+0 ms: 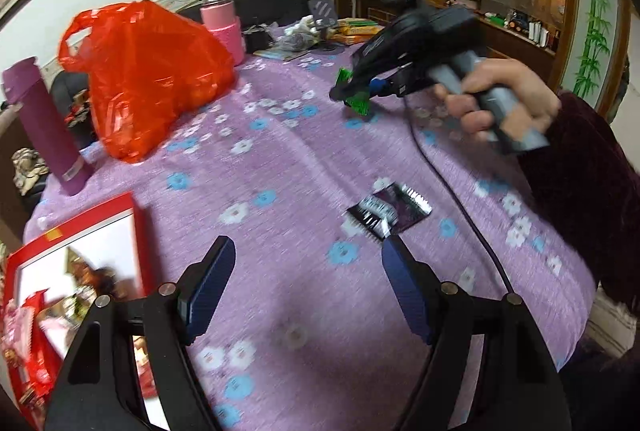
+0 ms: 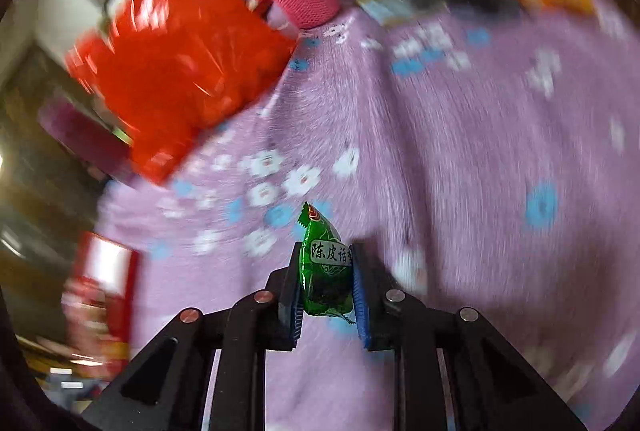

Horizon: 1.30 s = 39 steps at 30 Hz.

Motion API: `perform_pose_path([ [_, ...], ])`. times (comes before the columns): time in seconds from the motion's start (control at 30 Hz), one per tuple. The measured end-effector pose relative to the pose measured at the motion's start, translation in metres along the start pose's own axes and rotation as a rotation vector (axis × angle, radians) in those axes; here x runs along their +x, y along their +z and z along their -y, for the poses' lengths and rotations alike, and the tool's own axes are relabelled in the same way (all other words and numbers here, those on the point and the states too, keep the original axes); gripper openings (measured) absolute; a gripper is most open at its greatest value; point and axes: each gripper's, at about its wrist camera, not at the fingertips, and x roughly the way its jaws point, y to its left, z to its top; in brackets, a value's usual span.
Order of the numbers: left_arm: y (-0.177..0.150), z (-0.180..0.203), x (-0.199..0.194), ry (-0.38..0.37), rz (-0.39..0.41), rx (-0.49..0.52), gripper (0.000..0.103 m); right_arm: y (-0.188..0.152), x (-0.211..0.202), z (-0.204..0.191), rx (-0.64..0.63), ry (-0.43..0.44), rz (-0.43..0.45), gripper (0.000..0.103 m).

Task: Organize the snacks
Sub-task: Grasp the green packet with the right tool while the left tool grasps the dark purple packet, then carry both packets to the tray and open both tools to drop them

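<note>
Jaws of our right gripper clamp the green snack packet (tip poking beyond); left gripper gapes, dark packet just beyond.

Both grippers share one build — black angular frames with triangular cut-outs, round silver screws at the pivots, and blue ribbed pads lining the fingers. The left gripper shows two such screws on each side. The right gripper has a bulky black housing above grey handle bars, with a thin black cable trailing from it. The right hand emerges from a dark maroon, velvety sleeve.
</note>
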Motion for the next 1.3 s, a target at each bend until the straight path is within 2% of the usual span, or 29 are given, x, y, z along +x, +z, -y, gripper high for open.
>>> perform_pose_path([
  [0.13,0.010,0.011,0.025,-0.018,-0.024,0.003,0.076,-0.011,-0.039,0.028,0.149,0.245,0.072,0.021],
  [0.2,0.015,0.018,0.036,-0.011,-0.033,0.028,0.075,-0.011,-0.050,0.041,0.179,0.302,0.113,0.021],
  [0.3,0.021,0.031,0.045,-0.073,-0.036,0.098,0.075,-0.010,-0.049,0.058,0.215,0.309,0.113,0.021],
  [0.43,0.028,0.047,0.059,-0.072,-0.048,0.256,0.075,-0.010,-0.051,0.066,0.246,0.319,0.099,0.022],
  [0.53,0.030,0.055,0.065,-0.110,-0.071,0.353,0.075,-0.012,-0.056,0.066,0.259,0.340,0.107,0.023],
  [0.63,0.029,0.066,0.066,-0.120,-0.056,0.485,0.075,-0.008,-0.053,0.075,0.295,0.351,0.106,0.024],
  [0.73,0.030,0.073,0.073,-0.124,-0.061,0.556,0.075,-0.007,-0.049,0.078,0.310,0.352,0.101,0.024],
  [0.83,0.025,0.076,0.084,-0.123,-0.115,0.619,0.075,-0.007,-0.049,0.077,0.311,0.356,0.101,0.024],
  [0.9,0.023,0.076,0.083,-0.146,-0.104,0.618,0.075,-0.008,-0.052,0.078,0.315,0.359,0.107,0.025],
  [0.93,0.023,0.075,0.084,-0.159,-0.106,0.610,0.073,-0.007,-0.052,0.078,0.317,0.359,0.111,0.025],
  [1.0,0.024,0.074,0.084,-0.199,-0.119,0.581,0.059,-0.007,-0.054,0.078,0.316,0.352,0.118,0.025],
  [1.03,0.024,0.073,0.084,-0.214,-0.124,0.568,0.048,-0.006,-0.054,0.077,0.316,0.353,0.118,0.025],
  [1.07,0.023,0.075,0.083,-0.221,-0.124,0.559,0.043,-0.007,-0.054,0.077,0.316,0.357,0.118,0.025],
  [1.17,0.016,0.077,0.079,-0.199,-0.110,0.556,0.039,-0.007,-0.054,0.076,0.314,0.354,0.121,0.025],
  [1.2,0.014,0.076,0.077,-0.201,-0.112,0.541,0.035,-0.007,-0.055,0.076,0.315,0.356,0.122,0.025],
  [1.23,0.013,0.073,0.077,-0.215,-0.121,0.519,0.019,-0.007,-0.056,0.075,0.314,0.358,0.124,0.025],
  [1.3,0.009,0.069,0.074,-0.196,-0.113,0.459,0.019,-0.007,-0.056,0.073,0.308,0.355,0.127,0.025],
])
